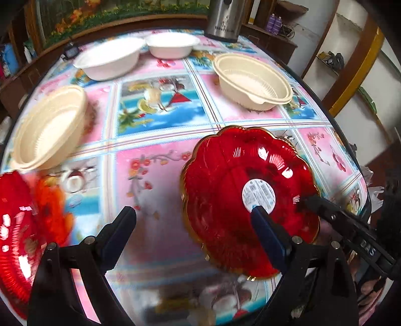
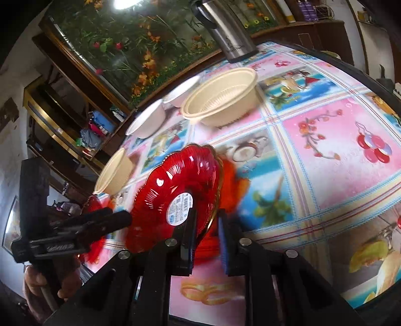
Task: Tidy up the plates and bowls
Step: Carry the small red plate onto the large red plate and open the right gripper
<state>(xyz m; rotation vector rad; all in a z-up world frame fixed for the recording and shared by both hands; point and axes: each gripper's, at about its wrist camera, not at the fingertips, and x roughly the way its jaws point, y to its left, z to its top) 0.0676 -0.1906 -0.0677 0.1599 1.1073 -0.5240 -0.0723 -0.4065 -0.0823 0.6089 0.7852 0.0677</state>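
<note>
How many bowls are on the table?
4: two white ones at the far side, one cream bowl at the right, one cream bowl at the left. Others may be hidden.

table (image 1: pixel 160 180): floral cloth | cream bowls (image 1: pixel 253 80) | white bowls (image 1: pixel 110 57) | steel flask (image 1: pixel 224 20)

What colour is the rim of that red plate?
Gold, edging the scalloped red plate; the left wrist view shows it best.
</note>
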